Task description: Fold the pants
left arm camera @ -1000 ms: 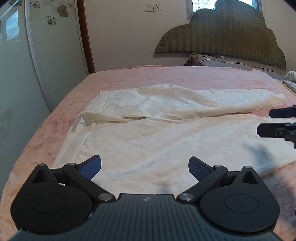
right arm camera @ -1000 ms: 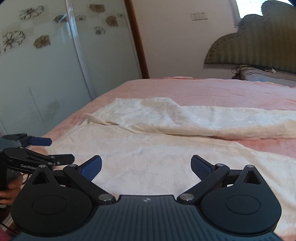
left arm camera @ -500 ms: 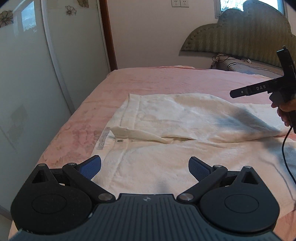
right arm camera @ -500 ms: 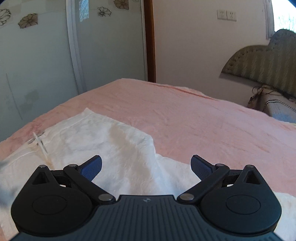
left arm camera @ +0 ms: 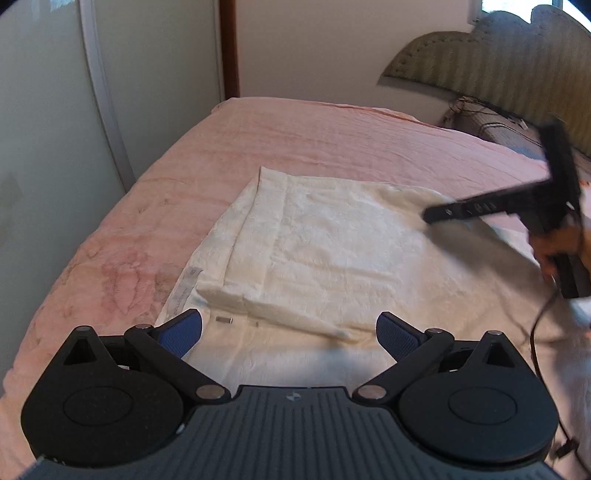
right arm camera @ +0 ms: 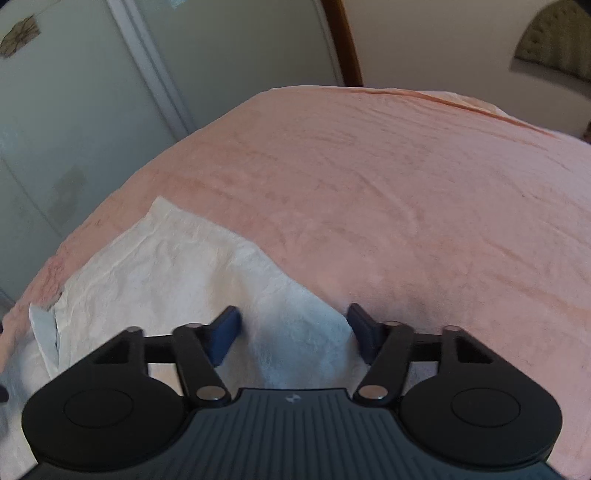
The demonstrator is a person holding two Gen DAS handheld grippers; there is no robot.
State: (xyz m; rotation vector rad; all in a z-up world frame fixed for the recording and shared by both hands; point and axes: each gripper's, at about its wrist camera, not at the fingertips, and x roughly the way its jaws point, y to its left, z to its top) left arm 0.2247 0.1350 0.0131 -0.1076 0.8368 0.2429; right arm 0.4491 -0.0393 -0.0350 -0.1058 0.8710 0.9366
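Closing on a raised fold of the pants (right arm camera: 177, 280), right gripper (right arm camera: 293, 332) jaws not yet pinching; cloth seen between them. Left gripper (left arm camera: 288, 332) jaws wide, empty, waistband just ahead. Pants flat on bed (left arm camera: 314, 136), long axis running rightward.

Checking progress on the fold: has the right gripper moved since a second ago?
Yes. The right gripper moved toward the pants' far edge; its jaws are closing around it.

Soft daylight is coming in from a window (left arm camera: 517, 5) at the upper right of the left wrist view, leaving the room evenly but dimly lit. The right gripper (left arm camera: 436, 215) is smearing with motion blur there, casting a grey shadow on the pants (left arm camera: 332, 251). Fisheye distortion is bending the edges, and the right wrist view is looking soft throughout.
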